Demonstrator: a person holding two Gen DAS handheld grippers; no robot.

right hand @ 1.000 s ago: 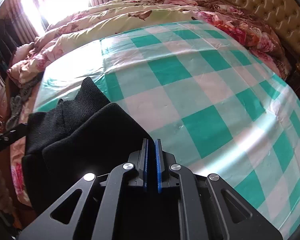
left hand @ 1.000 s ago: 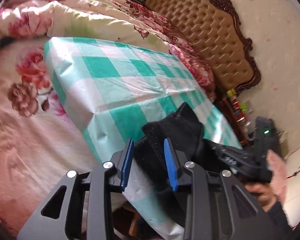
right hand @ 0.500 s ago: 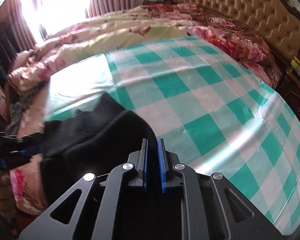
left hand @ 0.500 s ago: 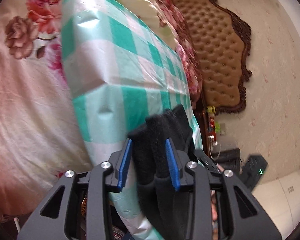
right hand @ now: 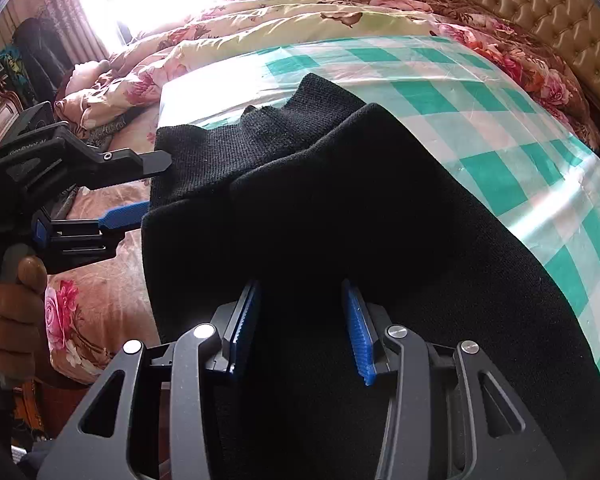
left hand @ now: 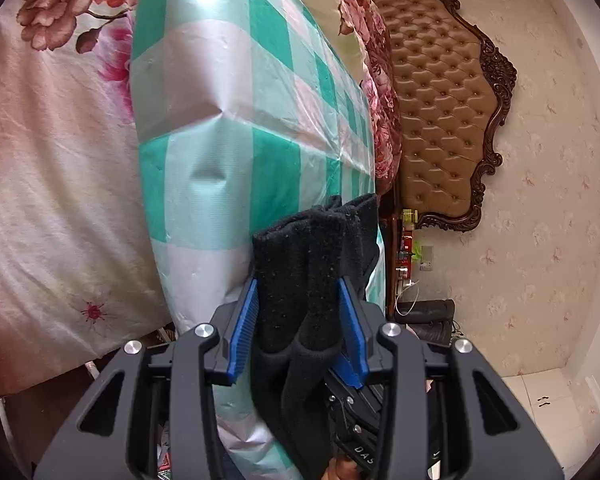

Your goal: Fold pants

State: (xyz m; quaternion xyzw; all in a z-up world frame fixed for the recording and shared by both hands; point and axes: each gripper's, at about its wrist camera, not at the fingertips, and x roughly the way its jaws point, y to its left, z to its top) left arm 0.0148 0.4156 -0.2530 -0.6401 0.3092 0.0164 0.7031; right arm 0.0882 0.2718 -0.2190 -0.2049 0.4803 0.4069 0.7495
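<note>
Left tool [left hand: 298,326] has its pads part spread with a bunched wad of the pants [left hand: 314,280] filling the gap and both blue pads against the knit, so I read it as pinching the pants at their edge. Right tool [right hand: 302,326] is opening; black fabric lies under and between its pads, but they don't look to be pressing on it.

Pants [right hand: 340,208]: black knit, partly folded, lying on the near corner of the green-checked sheet [right hand: 480,120] on the bed [right hand: 100,308], with the lower part hanging over the bed edge toward the tools. In the right view the long axis runs from bottom right up to top left, ending at a layered edge where the left tool [right hand: 156,186] grips from the side. So left tool is on the far end, right tool sits over the middle of the bulk, both touching or just above it. My guess is the next fold pivots on that left-held end.

Hard to tell:
- waistband vs leg ends, fabric too dark
- how many layers are stacked
- hanging part is cut off behind the tool bodies
- window glare washes out the far left of the sheet
</note>
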